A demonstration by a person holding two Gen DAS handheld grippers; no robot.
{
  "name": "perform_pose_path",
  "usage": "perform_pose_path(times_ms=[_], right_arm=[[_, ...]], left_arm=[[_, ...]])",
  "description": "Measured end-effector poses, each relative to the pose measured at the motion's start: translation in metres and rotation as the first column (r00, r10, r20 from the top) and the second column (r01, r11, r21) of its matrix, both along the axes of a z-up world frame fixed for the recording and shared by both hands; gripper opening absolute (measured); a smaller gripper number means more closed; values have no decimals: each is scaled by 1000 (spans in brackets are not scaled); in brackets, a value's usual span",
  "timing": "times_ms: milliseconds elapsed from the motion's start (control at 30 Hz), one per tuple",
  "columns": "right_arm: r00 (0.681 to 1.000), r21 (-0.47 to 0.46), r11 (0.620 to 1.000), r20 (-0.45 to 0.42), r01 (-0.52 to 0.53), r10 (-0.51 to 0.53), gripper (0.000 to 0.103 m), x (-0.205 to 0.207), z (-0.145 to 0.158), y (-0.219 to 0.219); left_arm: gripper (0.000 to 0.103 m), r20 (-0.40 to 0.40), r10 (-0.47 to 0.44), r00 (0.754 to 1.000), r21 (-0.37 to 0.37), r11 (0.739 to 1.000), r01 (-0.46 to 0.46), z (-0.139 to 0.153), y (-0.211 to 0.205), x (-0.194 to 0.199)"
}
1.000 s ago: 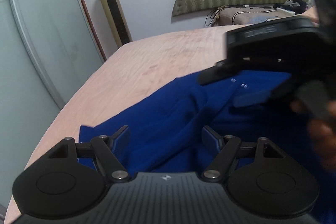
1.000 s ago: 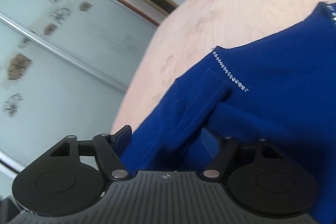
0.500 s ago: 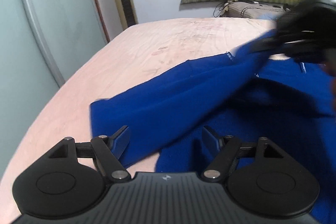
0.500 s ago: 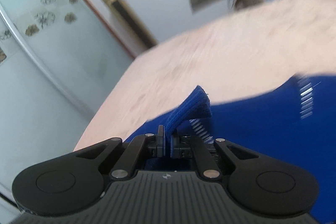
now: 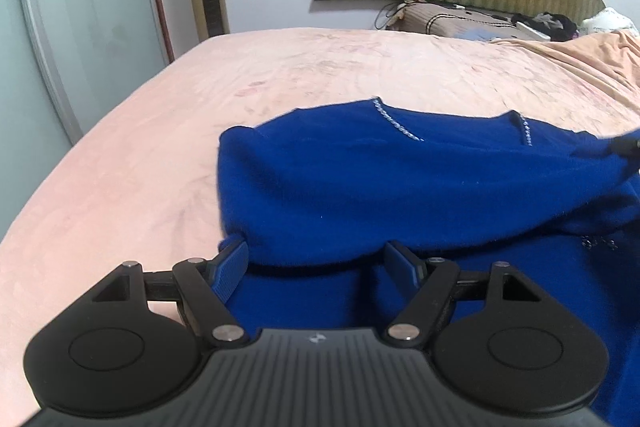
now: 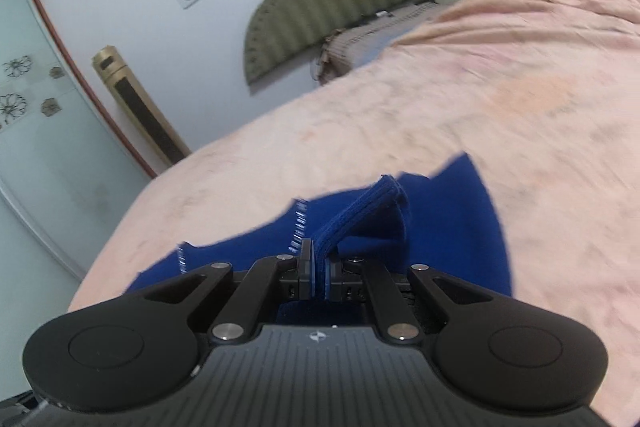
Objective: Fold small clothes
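Blue garment lies on the pink bed; my right gripper pinches its ribbed cuff, my left gripper gapes wide, holding nothing.

blue garment: soft matt fleecy knit, shiny bead trim | bed: pink plush cloth | left hand-held gripper: matt black ribbed plastic, metal pins
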State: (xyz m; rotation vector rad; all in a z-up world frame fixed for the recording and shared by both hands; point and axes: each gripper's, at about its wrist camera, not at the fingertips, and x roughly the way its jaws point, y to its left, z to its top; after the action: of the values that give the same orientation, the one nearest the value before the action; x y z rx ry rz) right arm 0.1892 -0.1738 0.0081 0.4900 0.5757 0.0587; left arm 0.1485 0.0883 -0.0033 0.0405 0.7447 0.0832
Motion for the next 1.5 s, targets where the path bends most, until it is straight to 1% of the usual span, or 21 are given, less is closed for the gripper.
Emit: perform_pose_path(times_ms=[100,233,300,400,467,567,600,633,700,767,833,933,967,1033,1067,1133,1233,1300,1367,1433,1500], right_arm=[[1000,7,1000,0,17,-17,9,-8,-7,-4],[998,-44,998,33,47,-45,9,-23,-7,-4],[998,-78,995,27,59,-57,9,-23,-9,-4],[997,-97,993,7,74,-73,9,-23,-12,-10],[999,-151,988,-32,35,-41,16,-18,-16,-5],[998,-234,972,-41,38,-49,37,-25,-15,4],[998,-249,967,-32,53,-63,51,-30,-13,5],[997,-257,964,-17,68,-75,61,-34,-11,5],[997,-291,954,0,74,-77,64,-39,-9,6],[997,-345,938,-38,46,-63,64,-36,-13,8],[994,-370,928,-85,36,-73,64,-32,-17,7],[996,-342,938,-55,49,-72,65,-47,-12,6],[997,-344,938,-43,40,-59,67,-53,-10,8],[999,-358,934,-35,9,-23,76,-65,-7,14],[999,-356,934,-35,-17,4,77,-70,-8,16],[997,-354,933,-66,-63,43,78,-76,-11,19],[993,-359,929,-102,-86,52,78,-88,-16,23],[992,-350,931,-102,-101,70,78,-101,-16,26],[991,-354,928,-99,-115,85,81,-112,-14,29],[990,-366,922,-95,-128,100,87,-125,-13,34],[988,-371,917,-86,-148,125,88,-139,-10,39]], left_arm=[[75,-17,7,1000,6,1000,-7,-3,-1,1],[75,-25,21,999,-11,1000,-21,-3,2,0],[75,-26,25,999,-14,1000,-26,-3,3,0],[75,-28,32,999,-28,999,-33,-3,4,-2],[75,-33,34,999,-37,999,-35,-4,4,-3],[75,-36,30,999,-40,999,-31,-5,3,-5],[75,-36,29,999,-39,999,-30,-5,2,-6],[75,-36,28,999,-38,999,-29,-5,2,-6],[75,-36,27,999,-38,999,-28,-5,1,-8],[75,-39,26,999,-38,999,-28,-6,1,-8],[75,-42,28,999,-39,999,-30,-5,0,-10],[75,-36,25,999,-46,999,-27,-4,-1,-16],[75,-37,24,999,-45,999,-26,-4,-1,-17],[75,-39,26,999,-47,999,-28,-4,-2,-21],[75,-39,28,999,-50,998,-30,-4,-2,-23],[75,-41,29,999,-55,998,-31,-5,-4,-29],[75,-48,19,999,-63,998,-22,-6,-7,-37],[75,-50,15,999,-63,998,-18,-7,-9,-44],[75,-56,13,998,-67,998,-17,-8,-10,-50],[75,-64,11,998,-80,997,-16,-8,-10,-58],[75,-62,2,998,-91,996,-7,-8,-11,-68]])
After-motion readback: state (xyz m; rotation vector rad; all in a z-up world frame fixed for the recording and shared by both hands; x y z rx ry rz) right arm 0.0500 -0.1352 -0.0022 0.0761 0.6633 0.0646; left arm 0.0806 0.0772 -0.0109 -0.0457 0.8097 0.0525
